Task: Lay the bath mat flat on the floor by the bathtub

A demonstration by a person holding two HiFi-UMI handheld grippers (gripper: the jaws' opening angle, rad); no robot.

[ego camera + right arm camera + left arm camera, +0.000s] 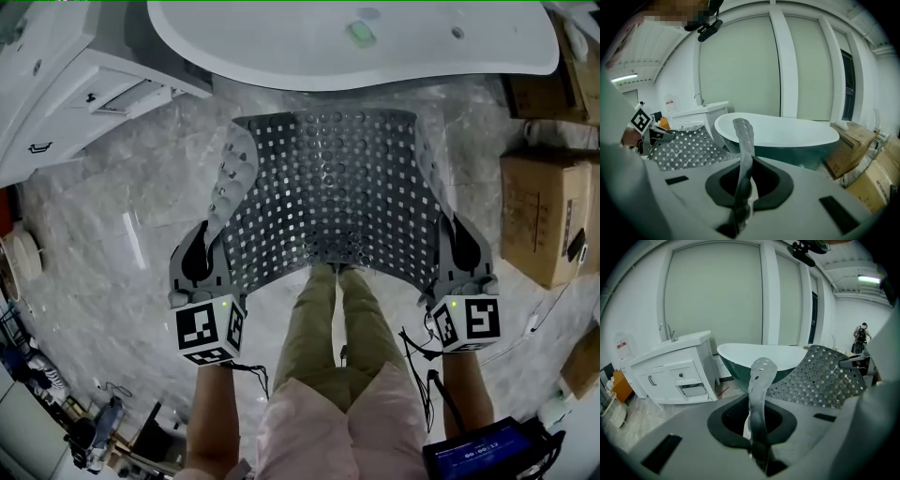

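Observation:
A grey perforated bath mat point(330, 202) hangs stretched between my two grippers, its far edge near the white bathtub point(309, 47). My left gripper point(201, 255) is shut on the mat's near left corner, and the mat's edge point(759, 394) stands up between its jaws. My right gripper point(463, 251) is shut on the near right corner, with the mat's edge point(744, 159) pinched the same way. The mat sags in the middle over the person's legs point(339, 328). The tub point(761, 355) shows ahead in both gripper views.
A white vanity cabinet point(66, 80) stands at the left of the tub. Cardboard boxes point(544, 211) sit at the right. The floor point(122, 225) is pale marble under plastic sheeting. Cables and a device point(487, 450) lie near the person's right side.

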